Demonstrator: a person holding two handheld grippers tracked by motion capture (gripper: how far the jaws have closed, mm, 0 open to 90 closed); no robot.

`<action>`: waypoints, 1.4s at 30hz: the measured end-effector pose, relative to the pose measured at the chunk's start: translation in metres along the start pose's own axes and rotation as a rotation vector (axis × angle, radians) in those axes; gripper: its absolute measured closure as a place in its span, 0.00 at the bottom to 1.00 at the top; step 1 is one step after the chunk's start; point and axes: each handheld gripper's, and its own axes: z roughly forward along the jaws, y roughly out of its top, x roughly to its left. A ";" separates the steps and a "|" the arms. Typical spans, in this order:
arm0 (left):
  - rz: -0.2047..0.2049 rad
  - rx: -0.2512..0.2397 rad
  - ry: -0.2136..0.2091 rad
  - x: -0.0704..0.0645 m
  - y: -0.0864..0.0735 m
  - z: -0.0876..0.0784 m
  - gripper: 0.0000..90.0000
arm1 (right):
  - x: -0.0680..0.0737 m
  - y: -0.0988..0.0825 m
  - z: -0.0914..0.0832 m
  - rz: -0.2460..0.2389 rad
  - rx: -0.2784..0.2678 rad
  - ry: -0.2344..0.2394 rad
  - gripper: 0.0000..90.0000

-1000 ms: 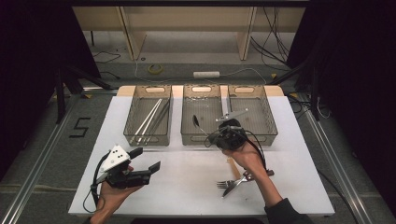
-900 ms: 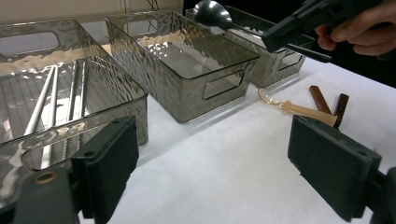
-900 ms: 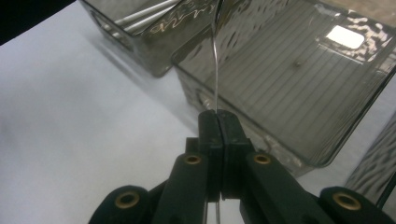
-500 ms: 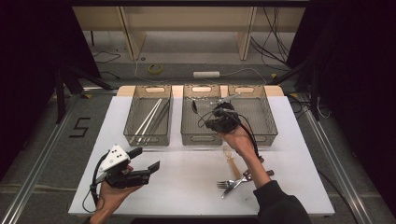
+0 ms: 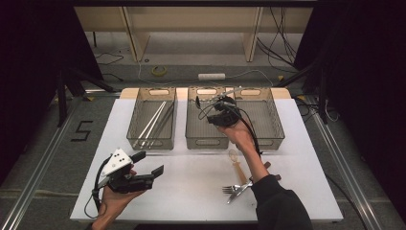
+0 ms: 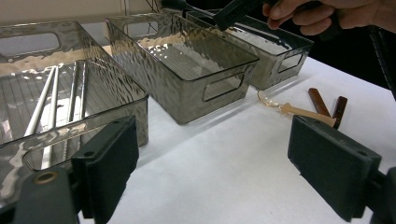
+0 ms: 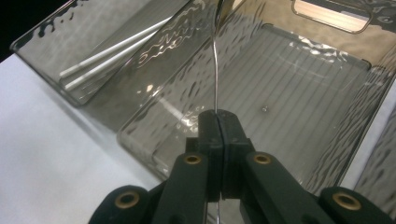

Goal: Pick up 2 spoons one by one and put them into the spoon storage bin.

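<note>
Right gripper (image 7: 218, 122) clamps thin metal utensil (image 7: 215, 60) by flat handle, edge-on between jaws, over middle bin (image 5: 195, 130). Likely light, stiff, slippery; narrow shaft may pivot, so grip mid-handle. Left gripper (image 6: 224, 154) jaws wide, nothing between them, low over table (image 5: 191, 182) near left bin (image 5: 135, 129).

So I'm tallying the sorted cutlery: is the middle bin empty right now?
Empty. The middle bin shows a bare ribbed floor; the spoon is above it, clamped in the right gripper.
</note>
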 end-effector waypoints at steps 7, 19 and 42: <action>-0.001 0.000 0.001 0.000 0.000 0.000 0.18 | -0.003 0.008 0.011 0.021 0.002 -0.014 1.00; -0.003 -0.006 0.000 0.001 0.000 -0.001 0.17 | -0.007 0.015 0.032 0.053 0.028 -0.043 1.00; 0.000 -0.008 -0.001 0.001 0.000 -0.001 0.17 | -0.007 0.018 0.057 0.079 0.050 -0.045 0.89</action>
